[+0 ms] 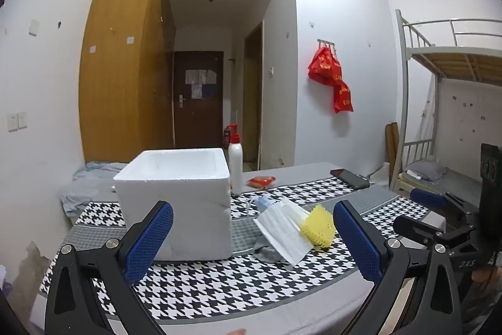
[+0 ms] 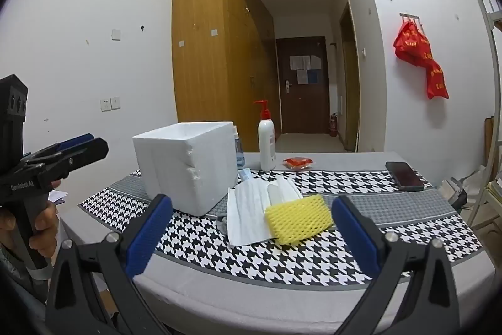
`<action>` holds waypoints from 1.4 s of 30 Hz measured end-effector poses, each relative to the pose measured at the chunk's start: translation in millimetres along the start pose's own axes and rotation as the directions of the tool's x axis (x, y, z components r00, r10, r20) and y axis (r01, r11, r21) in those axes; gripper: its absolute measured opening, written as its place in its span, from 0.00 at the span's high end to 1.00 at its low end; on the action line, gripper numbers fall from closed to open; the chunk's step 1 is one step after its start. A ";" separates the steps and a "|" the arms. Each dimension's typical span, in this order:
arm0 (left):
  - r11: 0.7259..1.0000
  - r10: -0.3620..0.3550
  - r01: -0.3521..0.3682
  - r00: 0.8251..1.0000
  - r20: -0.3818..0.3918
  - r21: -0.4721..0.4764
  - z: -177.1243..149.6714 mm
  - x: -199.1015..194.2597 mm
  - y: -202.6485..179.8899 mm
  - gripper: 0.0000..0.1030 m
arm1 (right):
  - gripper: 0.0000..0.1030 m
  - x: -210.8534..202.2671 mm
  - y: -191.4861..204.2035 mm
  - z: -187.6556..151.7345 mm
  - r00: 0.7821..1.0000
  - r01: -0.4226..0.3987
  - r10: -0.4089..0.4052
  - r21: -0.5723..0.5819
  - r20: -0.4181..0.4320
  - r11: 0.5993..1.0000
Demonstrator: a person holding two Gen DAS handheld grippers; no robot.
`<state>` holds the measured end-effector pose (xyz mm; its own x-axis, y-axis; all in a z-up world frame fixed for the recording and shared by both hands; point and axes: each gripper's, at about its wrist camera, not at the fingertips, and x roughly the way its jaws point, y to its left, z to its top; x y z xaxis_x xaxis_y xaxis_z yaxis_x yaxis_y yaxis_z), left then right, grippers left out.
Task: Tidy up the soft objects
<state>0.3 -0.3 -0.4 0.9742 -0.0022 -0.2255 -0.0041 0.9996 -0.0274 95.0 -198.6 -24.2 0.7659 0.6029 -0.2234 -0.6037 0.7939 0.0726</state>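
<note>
left gripper [image 1: 252, 236] and right gripper [image 2: 251, 231]: fingers spread, nothing pinched | yellow foam net [image 2: 298, 219] and white cloth [image 2: 251, 211] lie beside foam box [image 2: 185, 165] on tabletop [image 2: 282, 269], seemingly staged for boxing

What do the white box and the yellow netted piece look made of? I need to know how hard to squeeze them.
White box: looks like expanded polystyrene foam, matte and grainy, with crumbled chips along one corner edge. Yellow netted piece: probably soft foam mesh, like fruit cushioning, with an open lattice and a dull finish.
</note>
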 end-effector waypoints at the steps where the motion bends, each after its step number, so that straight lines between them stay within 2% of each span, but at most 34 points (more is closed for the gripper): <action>1: 1.000 -0.001 0.001 1.000 0.001 0.008 0.1 0.1 -0.5 0.01 | 0.00 0.1 -0.2 -0.1 1.000 -0.001 0.001 0.000 0.000 1.000; 6: 1.000 -0.023 0.023 1.000 0.010 -0.015 0.0 0.9 5.8 0.01 | 0.00 -2.2 0.6 -0.2 1.000 0.000 0.000 0.000 0.006 1.000; 13: 1.000 -0.010 0.010 1.000 0.005 0.012 -1.7 1.4 -0.2 0.01 | 0.00 -0.1 0.0 1.7 1.000 0.000 0.000 0.004 -0.010 1.000; 42: 1.000 0.012 -0.012 1.000 0.009 0.007 -4.1 8.4 4.3 0.01 | 0.00 3.4 1.7 1.2 1.000 0.008 -0.008 -0.005 -0.012 1.000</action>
<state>7.6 3.8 -6.4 0.9761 0.0099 -0.2170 -0.0140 0.9997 -0.0176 96.8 -195.1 -23.7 0.7682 0.5952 -0.2356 -0.5984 0.7985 0.0661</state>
